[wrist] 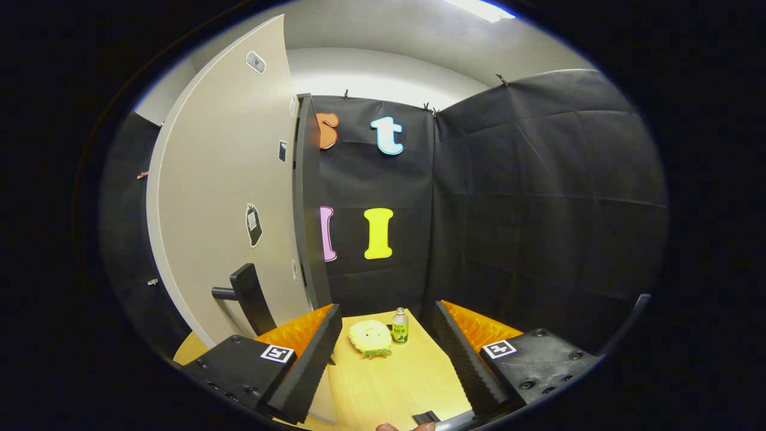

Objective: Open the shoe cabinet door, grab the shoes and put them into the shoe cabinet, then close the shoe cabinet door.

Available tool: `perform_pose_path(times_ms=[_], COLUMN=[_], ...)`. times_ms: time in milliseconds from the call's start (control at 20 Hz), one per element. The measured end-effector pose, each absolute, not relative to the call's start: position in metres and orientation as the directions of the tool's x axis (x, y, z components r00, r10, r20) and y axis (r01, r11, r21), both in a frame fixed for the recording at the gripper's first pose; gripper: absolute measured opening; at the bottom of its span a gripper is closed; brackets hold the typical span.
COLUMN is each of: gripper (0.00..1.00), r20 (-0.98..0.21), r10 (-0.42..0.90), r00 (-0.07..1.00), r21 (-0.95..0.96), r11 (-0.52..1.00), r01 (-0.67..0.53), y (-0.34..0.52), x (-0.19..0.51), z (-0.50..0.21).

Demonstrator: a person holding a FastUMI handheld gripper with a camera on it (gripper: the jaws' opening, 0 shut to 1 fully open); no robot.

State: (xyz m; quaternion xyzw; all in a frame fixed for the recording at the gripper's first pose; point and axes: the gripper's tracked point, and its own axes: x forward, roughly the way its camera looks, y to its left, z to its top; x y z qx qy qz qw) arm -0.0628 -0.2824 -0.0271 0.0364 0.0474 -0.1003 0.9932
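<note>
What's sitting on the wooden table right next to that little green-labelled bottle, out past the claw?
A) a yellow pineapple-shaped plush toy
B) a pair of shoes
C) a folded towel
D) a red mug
A: a yellow, pineapple-shaped plush toy with green leaves lies on the light wooden table just beside the small green-labelled bottle, both beyond the open claw, whose fingers hold nothing.

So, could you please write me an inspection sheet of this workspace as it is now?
Surface: light wooden table, bare between the fingers.
Job's things: pale cabinet door stands left of the tool, its dark handle near the left finger; shoes: nothing seen.
Clutter: a yellow pineapple-shaped toy and a small bottle just ahead of the fingers, side by side.
Grippers: tool open, holding nothing.
Cables: nothing seen.
Surroundings: black cloth wall; white ceiling above.
</note>
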Motion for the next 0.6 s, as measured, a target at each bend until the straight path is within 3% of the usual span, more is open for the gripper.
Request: perform_pose_path(times_ms=[600], gripper=[0.97], r20=[-0.113], r10=[-0.181], r00=[0.977], r21=[0.104], r11=[0.976], r01=[0.192], y=[-0.249], x=[-0.061], z=[-0.030])
